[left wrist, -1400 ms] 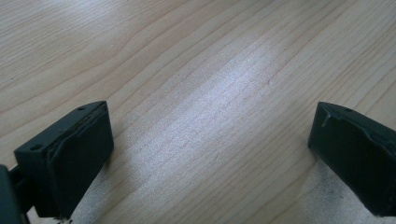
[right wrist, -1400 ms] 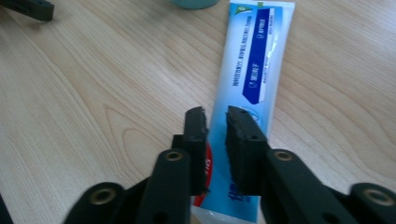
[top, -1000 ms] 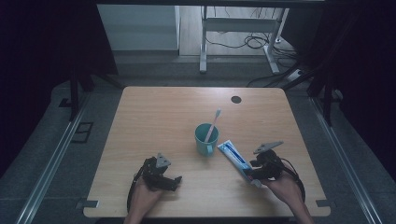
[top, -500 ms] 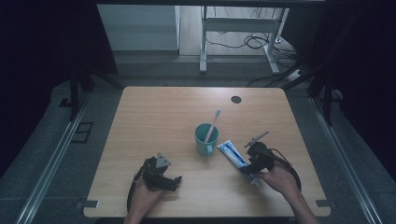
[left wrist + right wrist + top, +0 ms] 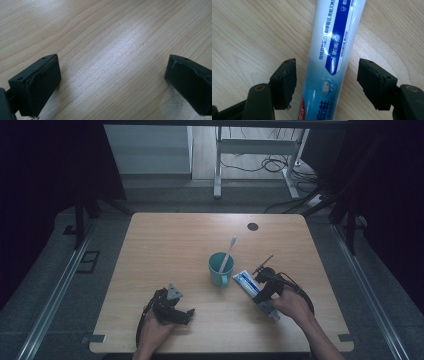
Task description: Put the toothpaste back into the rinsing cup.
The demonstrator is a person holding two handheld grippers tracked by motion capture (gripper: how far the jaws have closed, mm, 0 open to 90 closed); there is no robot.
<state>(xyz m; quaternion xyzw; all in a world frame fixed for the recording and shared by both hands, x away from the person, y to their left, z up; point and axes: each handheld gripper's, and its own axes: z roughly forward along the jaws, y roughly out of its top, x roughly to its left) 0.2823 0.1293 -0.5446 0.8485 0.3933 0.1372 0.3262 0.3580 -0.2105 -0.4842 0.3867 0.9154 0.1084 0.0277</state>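
Observation:
A white and blue toothpaste tube lies flat on the wooden table, just right of a teal cup that holds a white toothbrush. My right gripper hangs low over the tube's near half. In the right gripper view the tube runs between the jaws of the right gripper. Those jaws have just been opening, and a gap shows on each side of the tube. My left gripper rests near the table's front edge, open over bare wood.
The table has a small black round grommet at its back right. Desk legs and cables stand on the floor beyond the table. Dark curtains flank both sides.
My right gripper has moved left from beside the tube to over it. The left gripper, the cup and the toothbrush have kept still.

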